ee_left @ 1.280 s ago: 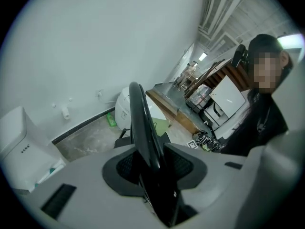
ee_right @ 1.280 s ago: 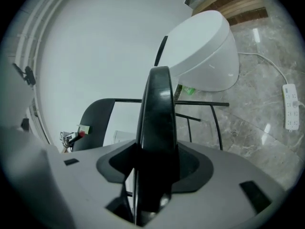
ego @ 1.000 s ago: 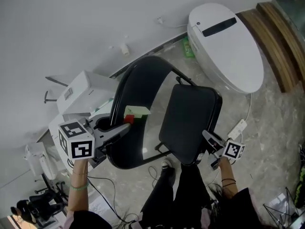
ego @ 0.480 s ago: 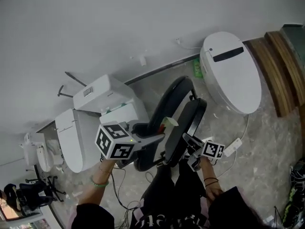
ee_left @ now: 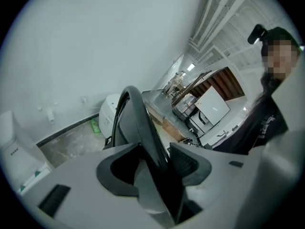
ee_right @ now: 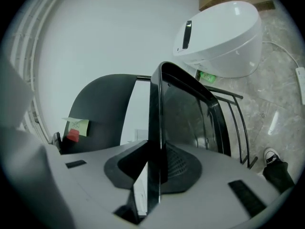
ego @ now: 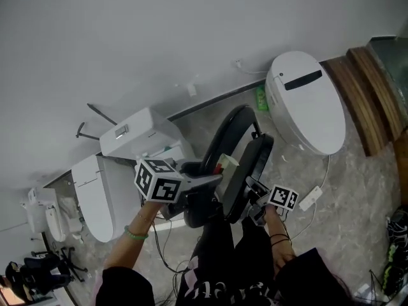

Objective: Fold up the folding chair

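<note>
Left claw (ego: 207, 179) spread wide, jaws just opening, backrest (ego: 224, 136) rim loose between them. Folding chair (ego: 237, 155) upright on floor before us, nearly flat. Right claw (ego: 254, 189) just closing, pinching seat (ego: 252, 161) edge. Next, we judge: press seat fully against backrest.

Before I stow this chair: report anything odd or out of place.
A yellow-green note with a red tag is stuck on the folding chair, and a white power strip lies loose on the floor. Nothing looks damaged.

Soft, even light with no dark shadows; gripper views bend round, corners black; the chair (ee_right: 190, 113) shines a little
</note>
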A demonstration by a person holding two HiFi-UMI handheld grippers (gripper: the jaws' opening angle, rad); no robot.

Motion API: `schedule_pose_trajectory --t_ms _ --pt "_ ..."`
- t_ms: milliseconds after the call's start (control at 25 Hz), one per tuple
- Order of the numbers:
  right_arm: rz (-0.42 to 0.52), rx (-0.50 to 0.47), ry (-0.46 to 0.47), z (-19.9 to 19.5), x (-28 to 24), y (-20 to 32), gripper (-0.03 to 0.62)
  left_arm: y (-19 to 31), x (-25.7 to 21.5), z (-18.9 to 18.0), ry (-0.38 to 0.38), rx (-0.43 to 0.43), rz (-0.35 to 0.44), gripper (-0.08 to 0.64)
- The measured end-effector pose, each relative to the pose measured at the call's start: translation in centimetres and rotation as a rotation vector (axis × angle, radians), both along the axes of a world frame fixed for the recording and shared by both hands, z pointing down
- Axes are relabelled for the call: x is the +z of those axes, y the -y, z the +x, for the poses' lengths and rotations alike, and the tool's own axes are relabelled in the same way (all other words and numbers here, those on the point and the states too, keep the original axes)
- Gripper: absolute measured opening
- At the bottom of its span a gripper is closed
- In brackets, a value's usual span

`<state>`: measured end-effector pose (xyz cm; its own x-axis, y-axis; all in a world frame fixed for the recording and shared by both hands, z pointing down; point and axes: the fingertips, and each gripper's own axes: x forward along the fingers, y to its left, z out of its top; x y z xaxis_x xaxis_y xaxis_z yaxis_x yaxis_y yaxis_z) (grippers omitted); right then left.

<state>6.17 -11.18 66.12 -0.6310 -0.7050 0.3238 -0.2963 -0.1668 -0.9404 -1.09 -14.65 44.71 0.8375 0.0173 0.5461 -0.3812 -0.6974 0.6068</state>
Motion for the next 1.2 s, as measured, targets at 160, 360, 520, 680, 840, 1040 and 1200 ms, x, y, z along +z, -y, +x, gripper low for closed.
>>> schedule_pose_trajectory --t_ms 160,360,520,680,840,1040,1200 --pt "-0.037 0.055 -0.023 -2.1 0.1 1.3 0.086 1.8 0.4 -2.4 0.011 0.01 0.014 0.186" --pt "-0.047 0.157 -0.025 -5.1 -1.3 3.2 0.072 5.3 -0.1 -6.1 -0.003 0.022 -0.002 0.14" --pt "-0.034 0.222 -0.018 -6.4 -2.3 6.4 0.064 9.2 -1.1 -7.5 -0.056 0.059 -0.042 0.135" --pt "-0.036 0.263 -0.016 -6.0 -2.6 10.6 0.066 13.0 -2.1 -6.4 -0.06 0.127 -0.01 0.135" --pt "0.002 0.29 -0.003 -6.5 -4.5 11.0 0.066 12.4 -4.5 -6.2 -0.036 0.16 0.05 0.135" --pt "0.037 0.265 0.01 -6.1 -5.5 16.5 0.066 16.5 -5.9 -5.3 -0.009 0.138 0.104 0.135" --pt "0.036 0.215 0.025 -4.1 -5.0 23.5 0.066 22.9 -5.5 -3.2 0.012 0.089 0.115 0.135"
